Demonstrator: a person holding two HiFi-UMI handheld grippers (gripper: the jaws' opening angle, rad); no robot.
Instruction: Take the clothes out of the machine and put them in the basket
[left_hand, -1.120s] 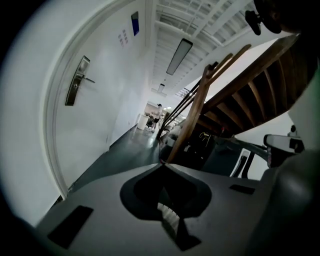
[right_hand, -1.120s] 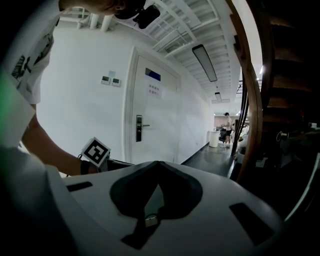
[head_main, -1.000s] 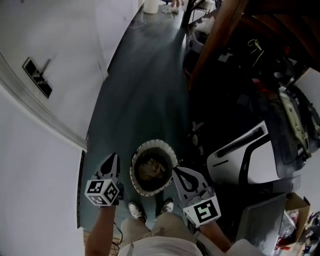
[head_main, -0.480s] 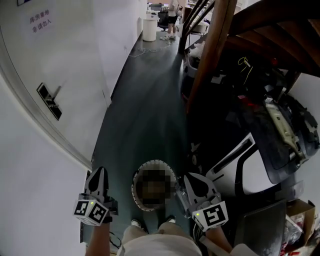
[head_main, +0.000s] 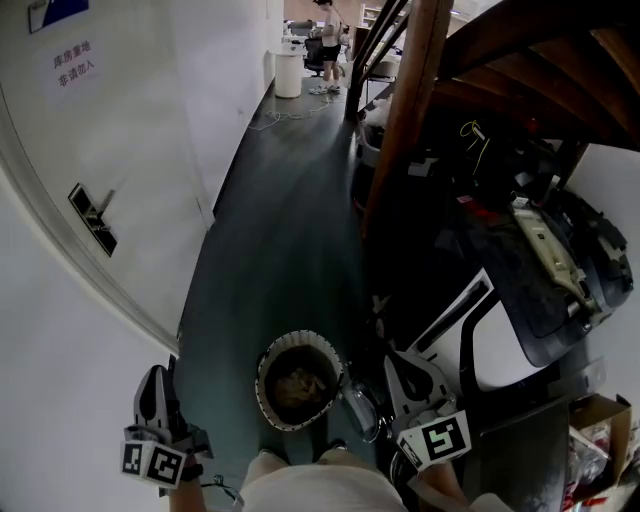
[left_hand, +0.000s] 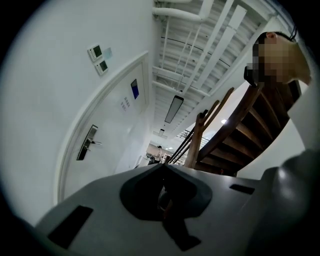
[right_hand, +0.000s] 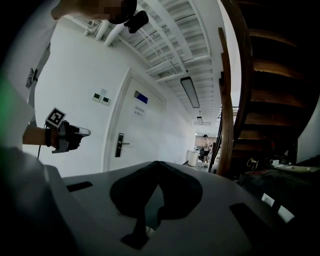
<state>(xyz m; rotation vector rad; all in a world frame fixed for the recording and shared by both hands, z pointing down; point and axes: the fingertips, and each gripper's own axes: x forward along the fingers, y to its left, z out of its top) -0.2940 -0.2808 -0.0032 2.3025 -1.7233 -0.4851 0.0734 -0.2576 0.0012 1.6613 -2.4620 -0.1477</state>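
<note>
A long hall has a dark green floor (head_main: 285, 220), a white wall with a door (head_main: 95, 170) on one side and brown wooden stairs (head_main: 405, 120) on the other.

The left gripper (head_main: 154, 371) has its two fingers pressed together at the tips, with nothing between them. It points straight ahead down the hall, about level. Its marker cube (head_main: 153, 462) sits behind the fingers, and the person's left hand holds it low and close to the white wall. From the right gripper view, that hand is up in front of the wall with the fingers aimed toward the door.

The right gripper (head_main: 392, 356) also has its fingers together at the tips, and it holds nothing. It points ahead too, about level. Its marker cube (head_main: 437, 440) is just behind, near the person's body.

The basket (head_main: 263, 372) stands on the floor between the two grippers, just in front of the person's feet. Clothes (head_main: 298, 385) lie inside it. The white machine (head_main: 510, 345) is just to the right of the basket, beside the right gripper and under the stairs.
</note>
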